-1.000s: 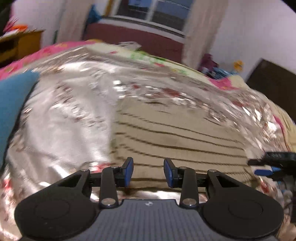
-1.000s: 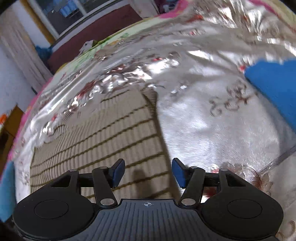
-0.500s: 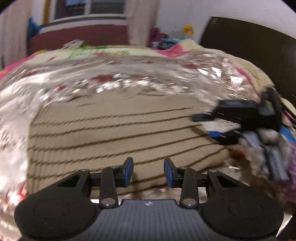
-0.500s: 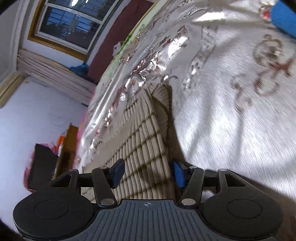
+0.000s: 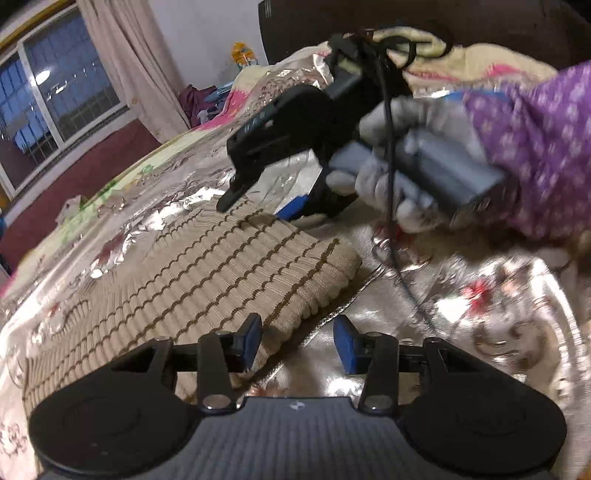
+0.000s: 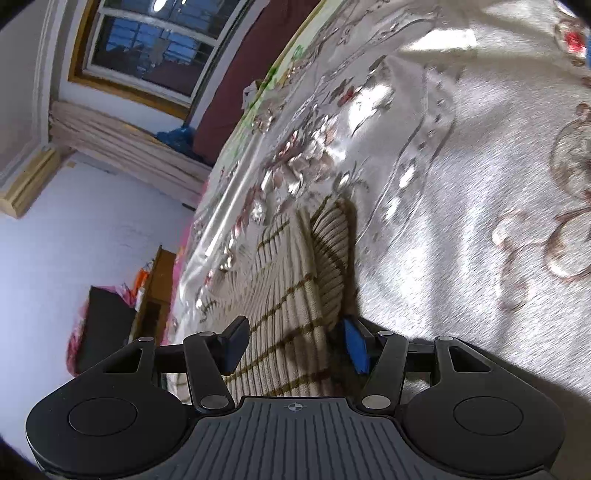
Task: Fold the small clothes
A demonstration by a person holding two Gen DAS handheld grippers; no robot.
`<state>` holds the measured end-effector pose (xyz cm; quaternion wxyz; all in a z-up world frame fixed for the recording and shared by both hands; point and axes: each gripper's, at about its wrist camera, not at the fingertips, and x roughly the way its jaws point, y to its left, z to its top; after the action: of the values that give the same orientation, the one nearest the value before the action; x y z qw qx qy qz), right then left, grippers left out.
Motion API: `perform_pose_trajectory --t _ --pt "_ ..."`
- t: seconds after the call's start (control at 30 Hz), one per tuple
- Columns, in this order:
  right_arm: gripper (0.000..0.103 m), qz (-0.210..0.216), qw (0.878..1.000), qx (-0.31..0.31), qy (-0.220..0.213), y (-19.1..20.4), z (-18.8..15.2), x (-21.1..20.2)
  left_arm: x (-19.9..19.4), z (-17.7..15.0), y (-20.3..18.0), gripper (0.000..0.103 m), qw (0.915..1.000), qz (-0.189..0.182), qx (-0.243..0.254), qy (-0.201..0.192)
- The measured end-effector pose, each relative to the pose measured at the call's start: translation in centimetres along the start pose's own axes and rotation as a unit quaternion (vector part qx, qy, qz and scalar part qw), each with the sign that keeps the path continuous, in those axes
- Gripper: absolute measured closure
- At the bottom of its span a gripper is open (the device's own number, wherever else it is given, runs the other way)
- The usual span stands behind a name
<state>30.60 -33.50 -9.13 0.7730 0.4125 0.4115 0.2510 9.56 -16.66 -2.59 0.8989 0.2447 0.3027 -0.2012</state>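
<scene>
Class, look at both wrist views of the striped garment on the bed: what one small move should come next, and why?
Probably ease the left gripper, its jaws opening, forward over the striped garment corner. That corner lies by one finger, with no pad pressing on it. The right gripper already straddles the far edge, so both could then close and lift for the fold.

A big window with dark blue glass is showing the night outside, and a lamp is shining in it. Pale curtains are hanging beside it against white walls. A shiny flowered cover is lying over the bed, and a dark headboard is standing at the far edge.
</scene>
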Motion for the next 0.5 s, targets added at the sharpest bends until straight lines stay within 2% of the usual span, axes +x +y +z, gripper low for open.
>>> perform_pose_trajectory --t 0.1,0.2,0.5 --pt "0.049 0.011 1.000 0.017 -0.002 -0.8 0.7 0.2 0.5 -0.4 0.3 0.054 0.9999 0.010 -0.008 0.011" --pt "0.049 0.009 1.000 0.006 0.000 -0.8 1.3 1.1 0.9 -0.6 0.1 0.050 0.9997 0.019 -0.009 0.012" --pt "0.048 0.006 1.000 0.000 0.007 0.1 1.9 3.4 3.2 1.3 -1.3 0.050 0.9991 0.034 -0.024 0.009"
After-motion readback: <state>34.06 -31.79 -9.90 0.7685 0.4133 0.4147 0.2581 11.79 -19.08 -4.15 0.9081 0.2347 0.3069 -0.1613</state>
